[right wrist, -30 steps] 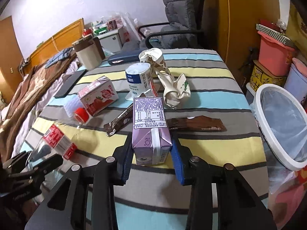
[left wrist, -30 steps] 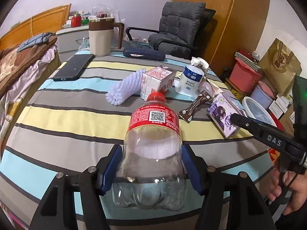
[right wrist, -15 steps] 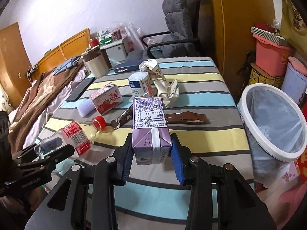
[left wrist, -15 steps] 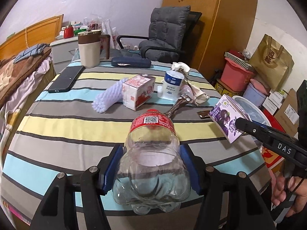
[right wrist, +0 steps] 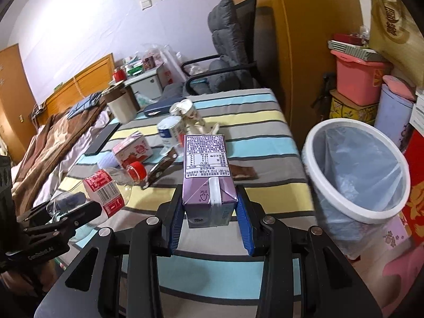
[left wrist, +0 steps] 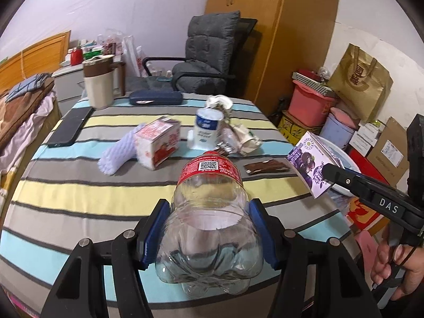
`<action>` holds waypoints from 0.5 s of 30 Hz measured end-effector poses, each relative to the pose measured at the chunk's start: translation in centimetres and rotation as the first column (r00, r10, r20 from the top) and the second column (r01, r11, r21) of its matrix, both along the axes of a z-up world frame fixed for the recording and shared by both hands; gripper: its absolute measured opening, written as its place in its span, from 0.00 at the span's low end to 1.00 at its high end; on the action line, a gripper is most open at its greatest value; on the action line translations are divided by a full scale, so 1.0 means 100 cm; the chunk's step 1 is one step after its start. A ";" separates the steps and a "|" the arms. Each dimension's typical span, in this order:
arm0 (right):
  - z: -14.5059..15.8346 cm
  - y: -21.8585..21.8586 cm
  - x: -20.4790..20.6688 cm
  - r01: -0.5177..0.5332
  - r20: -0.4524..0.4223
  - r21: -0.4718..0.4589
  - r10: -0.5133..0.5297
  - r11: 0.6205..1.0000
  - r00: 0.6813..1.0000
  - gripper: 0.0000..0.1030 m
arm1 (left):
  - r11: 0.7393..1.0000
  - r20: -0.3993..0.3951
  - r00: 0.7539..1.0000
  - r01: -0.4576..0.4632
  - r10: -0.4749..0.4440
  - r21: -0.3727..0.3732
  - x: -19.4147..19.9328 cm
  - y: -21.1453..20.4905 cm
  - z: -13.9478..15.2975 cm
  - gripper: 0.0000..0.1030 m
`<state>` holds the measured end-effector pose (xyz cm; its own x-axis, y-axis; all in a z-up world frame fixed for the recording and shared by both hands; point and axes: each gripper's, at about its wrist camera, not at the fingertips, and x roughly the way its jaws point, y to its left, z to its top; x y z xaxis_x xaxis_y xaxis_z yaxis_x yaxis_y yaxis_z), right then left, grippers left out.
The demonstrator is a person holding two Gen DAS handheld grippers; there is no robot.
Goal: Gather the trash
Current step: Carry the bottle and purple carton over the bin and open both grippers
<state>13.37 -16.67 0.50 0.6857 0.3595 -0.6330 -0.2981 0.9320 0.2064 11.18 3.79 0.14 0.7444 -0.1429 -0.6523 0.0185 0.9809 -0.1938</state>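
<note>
My left gripper is shut on a clear plastic bottle with a red label and cap, held by its base above the near edge of the striped table. My right gripper is shut on a purple drink carton, lifted over the table's near right edge. The same carton shows at the right of the left wrist view, and the bottle at the left of the right wrist view. A white bin with a clear liner stands on the floor right of the table.
On the table lie a red-and-white carton, a white foam sleeve, a blue-and-white cup, crumpled paper, brown wrappers, a phone, a mug and a dark case. A grey chair stands behind, storage boxes at right.
Both grippers have risen and drawn back from the table with the bottle and the carton. The carton has moved toward the bin side; more of the bin shows.
</note>
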 end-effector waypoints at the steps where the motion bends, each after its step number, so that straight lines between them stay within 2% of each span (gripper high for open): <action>1: 0.000 -0.004 0.000 0.009 0.001 0.000 -0.009 1.000 1.000 0.38 | 1.000 0.003 1.000 0.009 -0.009 0.000 0.003 -0.004 0.001 0.60; 15: 0.005 -0.062 0.002 0.151 0.020 0.000 -0.151 0.988 0.988 0.38 | 0.988 0.031 0.988 0.152 -0.152 0.001 0.044 -0.069 0.018 0.60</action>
<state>13.56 -22.86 0.98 0.7445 0.2499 -0.6190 -0.1575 0.9669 0.2009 15.57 -3.10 1.90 0.7339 -0.2566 -0.6289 0.1730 0.9660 -0.1923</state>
